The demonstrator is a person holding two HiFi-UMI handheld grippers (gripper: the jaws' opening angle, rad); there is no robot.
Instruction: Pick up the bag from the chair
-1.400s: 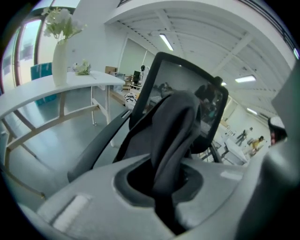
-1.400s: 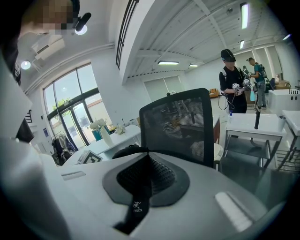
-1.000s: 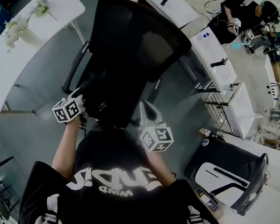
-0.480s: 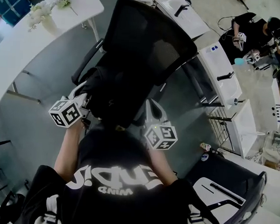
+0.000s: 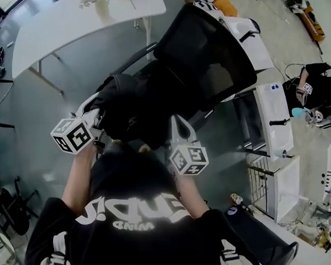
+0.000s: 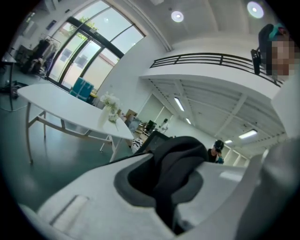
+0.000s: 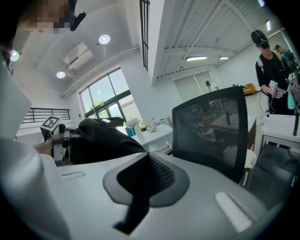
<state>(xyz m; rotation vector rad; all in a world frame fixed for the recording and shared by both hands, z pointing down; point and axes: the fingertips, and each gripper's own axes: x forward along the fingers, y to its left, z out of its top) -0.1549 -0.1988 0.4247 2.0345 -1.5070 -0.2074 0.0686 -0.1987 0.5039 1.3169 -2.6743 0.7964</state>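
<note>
The left gripper (image 5: 93, 110) has its jaws clamped on a dark fold of the black bag (image 5: 125, 107), which hangs close before the person's chest, just in front of the mesh-backed chair (image 5: 214, 54). The right gripper (image 5: 175, 123) sits beside the bag, jaws pressed together (nothing shows between them). A white desk (image 5: 77, 19) stands beyond.

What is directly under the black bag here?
In the head view the bag covers whatever lies below it, so the seat cannot be seen, nor whether the bag touches it. Only the mesh backrest and one armrest show beyond it.
</note>
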